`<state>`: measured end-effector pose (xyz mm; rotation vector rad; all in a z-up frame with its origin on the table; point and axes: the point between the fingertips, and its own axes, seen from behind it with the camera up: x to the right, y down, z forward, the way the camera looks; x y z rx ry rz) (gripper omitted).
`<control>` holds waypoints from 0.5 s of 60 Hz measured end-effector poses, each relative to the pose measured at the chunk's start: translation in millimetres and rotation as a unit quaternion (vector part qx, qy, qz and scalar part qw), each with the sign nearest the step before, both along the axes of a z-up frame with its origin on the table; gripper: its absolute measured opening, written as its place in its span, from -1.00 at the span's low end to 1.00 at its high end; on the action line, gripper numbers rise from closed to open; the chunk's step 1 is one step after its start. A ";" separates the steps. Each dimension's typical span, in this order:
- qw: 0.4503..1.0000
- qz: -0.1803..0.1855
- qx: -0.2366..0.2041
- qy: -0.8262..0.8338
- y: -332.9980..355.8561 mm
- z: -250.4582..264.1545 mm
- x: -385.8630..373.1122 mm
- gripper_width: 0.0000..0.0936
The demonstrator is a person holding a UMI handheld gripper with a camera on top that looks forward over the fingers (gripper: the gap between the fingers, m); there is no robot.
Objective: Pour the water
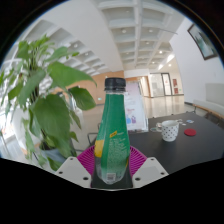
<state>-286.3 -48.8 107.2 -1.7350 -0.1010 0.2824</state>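
1. The gripper [111,165] is clenched on the bottle [112,135], both pink pads [92,155] pressed against its sides.
2. The green bottle stands upright between the fingers, black cap on.
3. A leafy plant [45,95] is just left of it.
4. A white cup [170,130] sits beyond on the table [185,150], to the right.

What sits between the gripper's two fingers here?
In the gripper view, a green bottle with a dark cap stands upright between the fingers; whether both pads press it is unclear.
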 end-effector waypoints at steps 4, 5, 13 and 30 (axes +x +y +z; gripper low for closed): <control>0.998 0.027 0.016 0.054 5.0 37.0 -6.2 -0.12; 0.997 0.034 0.020 0.070 6.5 47.0 -7.5 -0.12; 0.966 0.100 0.051 0.235 20.1 137.0 -13.4 -0.12; 0.740 0.201 -0.016 0.641 116.1 223.0 52.0 -0.12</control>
